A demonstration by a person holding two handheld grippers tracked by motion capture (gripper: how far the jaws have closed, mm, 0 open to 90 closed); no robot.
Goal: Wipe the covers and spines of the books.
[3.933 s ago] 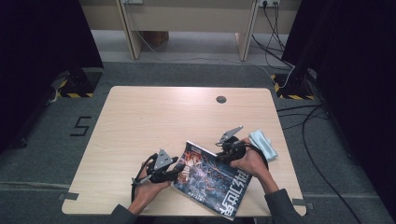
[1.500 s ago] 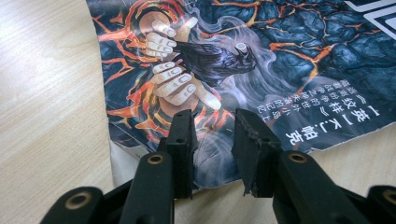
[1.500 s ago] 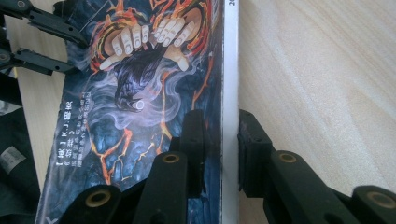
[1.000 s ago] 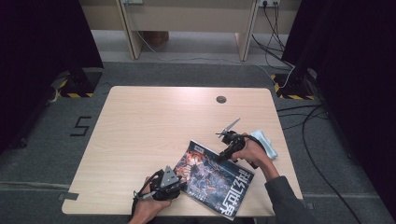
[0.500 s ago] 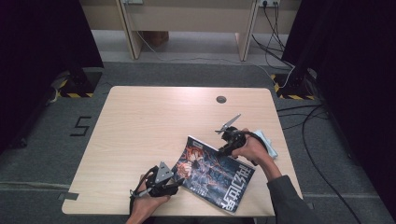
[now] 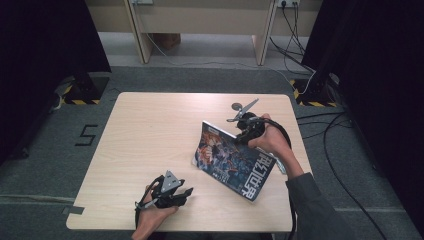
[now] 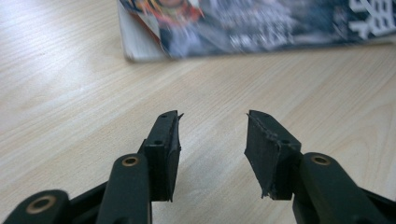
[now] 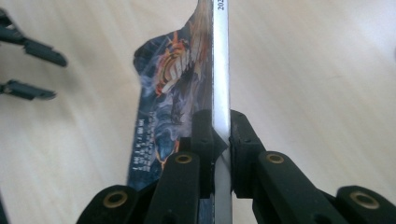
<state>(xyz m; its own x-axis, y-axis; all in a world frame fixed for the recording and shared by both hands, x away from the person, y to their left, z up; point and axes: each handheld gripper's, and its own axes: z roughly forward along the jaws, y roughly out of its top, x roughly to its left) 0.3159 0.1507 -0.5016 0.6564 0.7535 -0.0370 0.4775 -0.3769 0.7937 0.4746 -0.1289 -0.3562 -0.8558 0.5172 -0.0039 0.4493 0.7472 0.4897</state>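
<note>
My right gripper has its black jaws pinched on the spine edge of the thick paperback magazine with the dark, busy illustrated cover, and in the right gripper view the white spine stands on edge between the two pads, both pressed flat against it. That grip holds the far edge of the magazine raised off the pale wooden table, so the cover slopes down toward me and only its near edge appears to rest on the wood. The magazine sits on the right half of the table, its lower corner close to the table's near edge. A pale, flat object lies just beyond the magazine's right side, mostly hidden under my right forearm; I cannot tell what it is. My left gripper hangs low over the table to the near left of the magazine, well clear of it, with the grey three-cornered plate on top. Its jaws have just been opening and now stand apart with nothing between them: in the left gripper view only bare wood shows in the gap, and the magazine's corner lies ahead on the table, blurred, apart from the pads.
</note>
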